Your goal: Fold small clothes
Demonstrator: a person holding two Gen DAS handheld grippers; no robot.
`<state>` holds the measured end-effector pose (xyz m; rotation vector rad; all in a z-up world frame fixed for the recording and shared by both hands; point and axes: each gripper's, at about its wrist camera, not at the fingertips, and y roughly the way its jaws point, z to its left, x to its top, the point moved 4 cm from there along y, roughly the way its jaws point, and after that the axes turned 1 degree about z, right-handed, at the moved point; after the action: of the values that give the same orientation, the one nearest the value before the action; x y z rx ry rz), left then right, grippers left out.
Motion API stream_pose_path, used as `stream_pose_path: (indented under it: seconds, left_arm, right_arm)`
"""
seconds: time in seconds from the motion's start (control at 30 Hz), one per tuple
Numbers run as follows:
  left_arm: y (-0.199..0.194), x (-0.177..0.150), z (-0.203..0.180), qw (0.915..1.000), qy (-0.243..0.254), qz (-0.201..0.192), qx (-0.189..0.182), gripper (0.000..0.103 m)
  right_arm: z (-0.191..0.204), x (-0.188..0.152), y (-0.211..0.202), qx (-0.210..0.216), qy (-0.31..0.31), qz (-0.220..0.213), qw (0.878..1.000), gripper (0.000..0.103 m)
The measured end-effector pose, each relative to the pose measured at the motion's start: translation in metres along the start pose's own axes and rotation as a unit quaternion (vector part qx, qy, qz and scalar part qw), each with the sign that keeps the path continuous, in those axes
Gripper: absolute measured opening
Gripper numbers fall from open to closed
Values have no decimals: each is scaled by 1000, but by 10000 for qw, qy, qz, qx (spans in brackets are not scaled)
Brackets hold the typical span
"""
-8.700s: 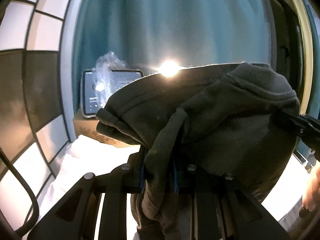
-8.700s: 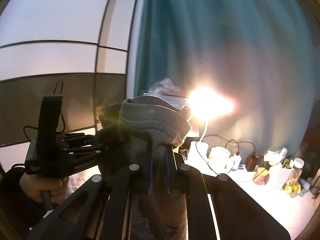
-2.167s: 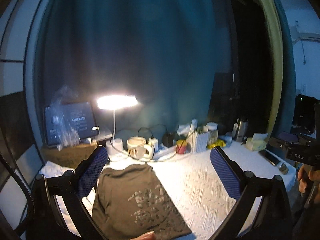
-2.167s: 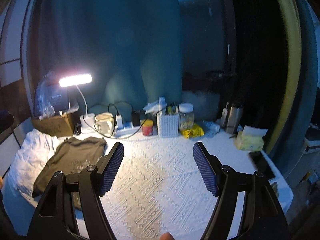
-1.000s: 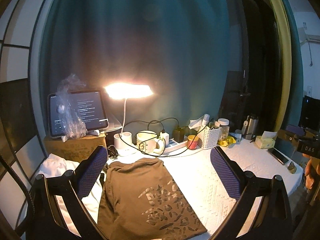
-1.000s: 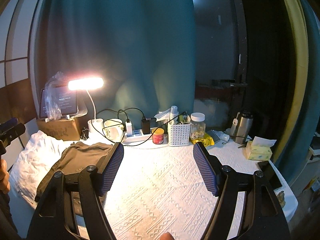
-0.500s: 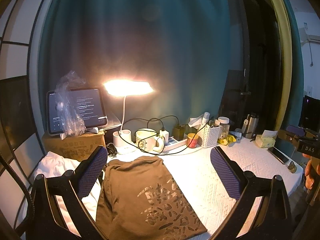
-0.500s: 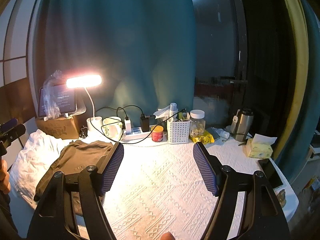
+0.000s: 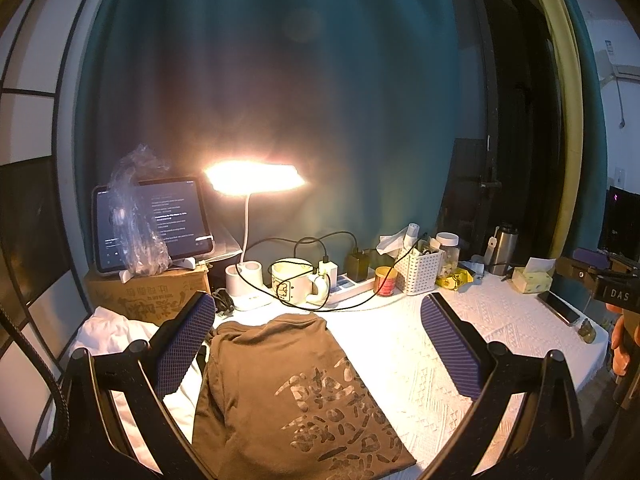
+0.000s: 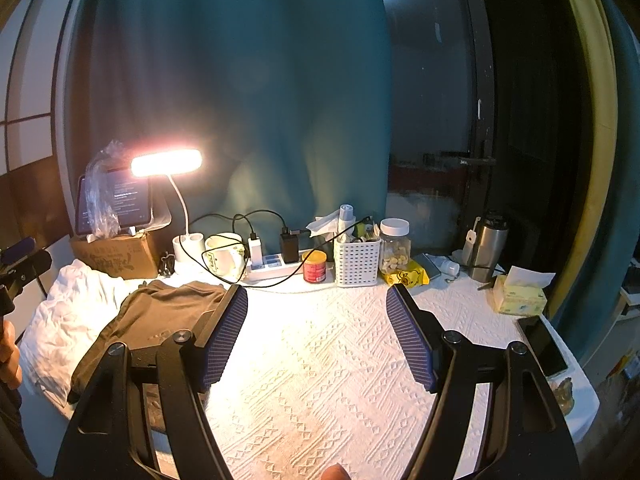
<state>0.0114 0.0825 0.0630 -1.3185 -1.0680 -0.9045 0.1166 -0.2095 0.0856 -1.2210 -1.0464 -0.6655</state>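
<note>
An olive-brown shirt [image 9: 292, 396] with a metallic print lies folded flat on the white textured tablecloth [image 9: 404, 364], at the table's left. It also shows in the right wrist view [image 10: 156, 320]. My left gripper [image 9: 316, 324] is open and empty, held above the shirt's far end. My right gripper [image 10: 316, 312] is open and empty, above bare tablecloth [image 10: 312, 380] to the right of the shirt. A crumpled white garment [image 9: 108, 332] lies left of the shirt; it also shows in the right wrist view [image 10: 64, 320].
Along the back stand a lit desk lamp [image 9: 252, 178], a tablet [image 9: 152, 220] on a cardboard box [image 9: 144, 296], a mug [image 9: 290, 280], a power strip [image 10: 276, 268] with cables, a red tin [image 10: 314, 266], a white basket [image 10: 356, 260], a jar [image 10: 395, 246], a steel flask [image 10: 486, 248] and a tissue box [image 10: 518, 296]. A phone [image 10: 542, 344] lies at the right edge.
Both grippers held the shirt in the air 8.7 s ago; it now lies folded on the table and both are open. In the last second both views shifted only slightly.
</note>
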Motion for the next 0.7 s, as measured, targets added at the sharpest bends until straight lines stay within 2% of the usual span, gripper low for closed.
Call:
stream_pose_path:
  seconds: [0.7]
  left_arm:
    - [7, -1, 6, 10000, -2, 63, 7, 102]
  right_arm:
    - [-3, -3, 5, -37, 9, 27, 10000, 75]
